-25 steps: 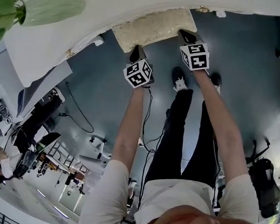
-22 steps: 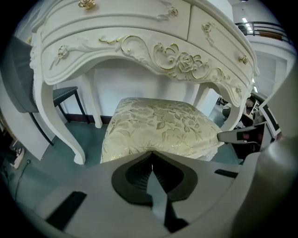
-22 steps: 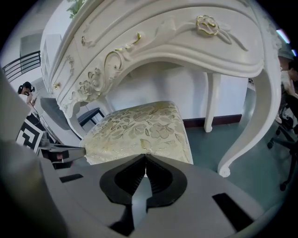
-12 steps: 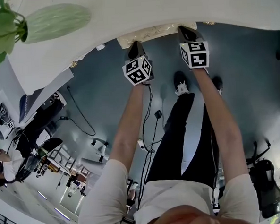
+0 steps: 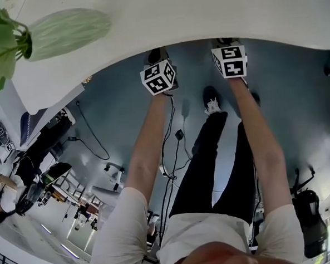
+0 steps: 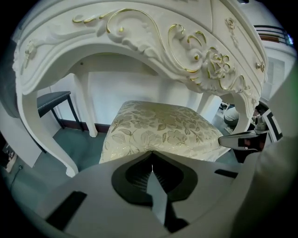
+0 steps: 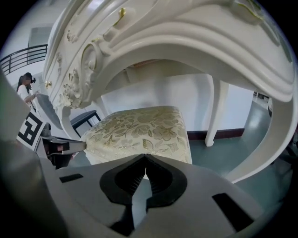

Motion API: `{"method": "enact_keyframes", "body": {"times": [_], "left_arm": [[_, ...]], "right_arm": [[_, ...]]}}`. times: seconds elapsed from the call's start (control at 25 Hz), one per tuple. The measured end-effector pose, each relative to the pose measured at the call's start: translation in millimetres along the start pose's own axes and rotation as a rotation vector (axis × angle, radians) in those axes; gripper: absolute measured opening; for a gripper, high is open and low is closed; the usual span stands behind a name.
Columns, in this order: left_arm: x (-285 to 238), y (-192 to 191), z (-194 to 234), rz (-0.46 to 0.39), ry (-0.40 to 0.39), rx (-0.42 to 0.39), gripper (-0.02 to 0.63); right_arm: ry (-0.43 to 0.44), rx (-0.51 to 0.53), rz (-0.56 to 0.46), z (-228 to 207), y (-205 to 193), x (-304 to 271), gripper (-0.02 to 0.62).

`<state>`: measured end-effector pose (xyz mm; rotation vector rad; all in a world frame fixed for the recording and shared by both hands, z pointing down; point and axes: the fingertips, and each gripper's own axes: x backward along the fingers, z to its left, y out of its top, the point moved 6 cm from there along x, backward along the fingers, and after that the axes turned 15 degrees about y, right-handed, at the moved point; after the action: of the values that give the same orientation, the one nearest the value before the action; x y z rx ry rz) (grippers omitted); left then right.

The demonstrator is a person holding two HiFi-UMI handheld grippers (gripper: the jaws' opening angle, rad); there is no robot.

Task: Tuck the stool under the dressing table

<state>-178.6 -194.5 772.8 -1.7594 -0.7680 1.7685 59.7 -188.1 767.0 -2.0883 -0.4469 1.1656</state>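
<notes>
The stool's cream floral cushion [image 6: 160, 128] [image 7: 139, 128] sits beneath the arch of the white, gold-trimmed dressing table [image 6: 153, 42] [image 7: 186, 42]. In the head view the white tabletop [image 5: 202, 15] hides the stool completely. My left gripper [image 6: 151, 153] [image 5: 156, 55] is shut, its tips against the cushion's near edge. Further right along that same edge, my right gripper [image 7: 145, 155] [image 5: 225, 42] is shut too. Each gripper's tip shows in the other's view, beside the cushion. Nothing shows between either pair of jaws.
Curved white table legs [image 6: 49, 151] [image 7: 215, 111] flank the stool. A dark small stand [image 6: 53, 100] is behind on the left. Plant leaves [image 5: 3, 38] lie over the tabletop. Cables [image 5: 168, 139] and the person's shoe [image 5: 210, 101] are on the grey floor; people and equipment at far left.
Both grippers moved forward towards the table, and the stool slid under it. The cushion, visible in the head view a second ago, is now hidden beneath the tabletop.
</notes>
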Motion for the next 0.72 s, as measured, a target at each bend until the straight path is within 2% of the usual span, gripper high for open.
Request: {"method": "enact_keyframes", "body": {"times": [0.16,0.32,0.56,0.72], "left_arm": [[-7.7,3.9,0.0,-0.002,0.020,0.029,0.015],[-13.6,9.7,-1.8,-0.016,0.015,0.026,0.015],[-21.4,19.0,-2.5,-0.027,0.016,0.028,0.015],[-26.5,21.6,-6.2,-0.044,0.012,0.013,0.017]], "right_arm": [[-0.007,0.016,-0.029,-3.3,3.3,-6.2,0.044],[-0.010,0.007,-0.035,-8.2,9.2,-9.6,0.044],[0.008,0.073,0.011,-14.2,15.8,-13.5,0.044],[-0.005,0.068,-0.009,-18.6,19.1,-13.0,0.044]]}}
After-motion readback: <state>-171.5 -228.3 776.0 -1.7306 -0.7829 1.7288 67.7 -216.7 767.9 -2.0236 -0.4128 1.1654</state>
